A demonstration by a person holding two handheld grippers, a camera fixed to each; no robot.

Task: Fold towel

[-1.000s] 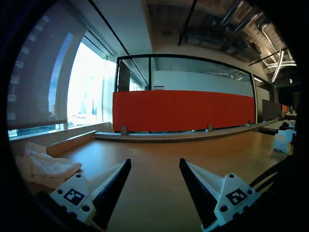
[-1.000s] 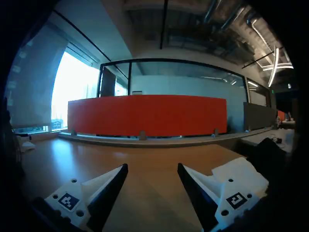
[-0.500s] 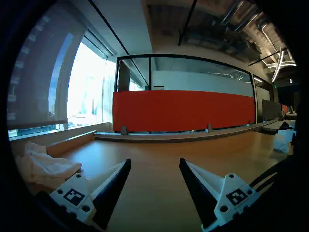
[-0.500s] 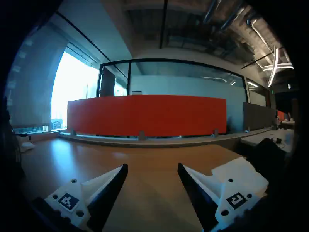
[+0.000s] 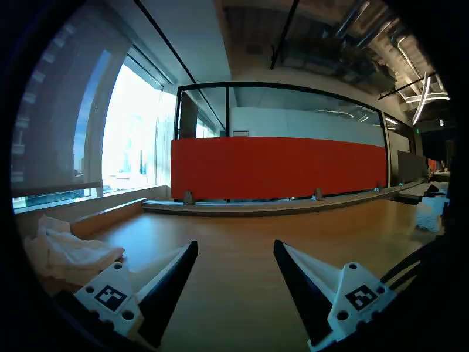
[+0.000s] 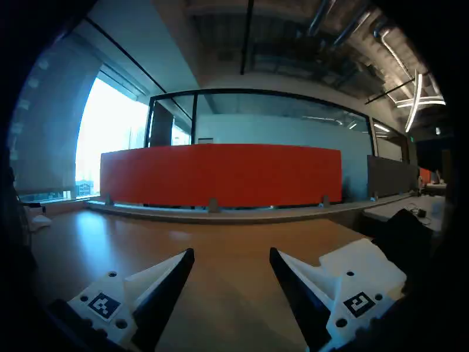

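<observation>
A crumpled white towel (image 5: 67, 252) lies on the wooden table (image 5: 252, 234) at the far left of the left gripper view, just left of my left gripper's left finger. My left gripper (image 5: 235, 245) hovers low over the table, open, with bare wood between its fingers. In the right gripper view my right gripper (image 6: 231, 252) is also open over the same wooden table (image 6: 228, 234), nothing between its fingers. A white folded cloth-like thing (image 6: 360, 258) sits just behind its right finger.
A long red divider panel (image 5: 275, 167) runs along the table's far edge, with a glass wall behind it. Bright windows (image 5: 132, 146) stand at the left. Small white items (image 5: 431, 214) sit at the table's right end. A dark object (image 6: 410, 232) lies at the right.
</observation>
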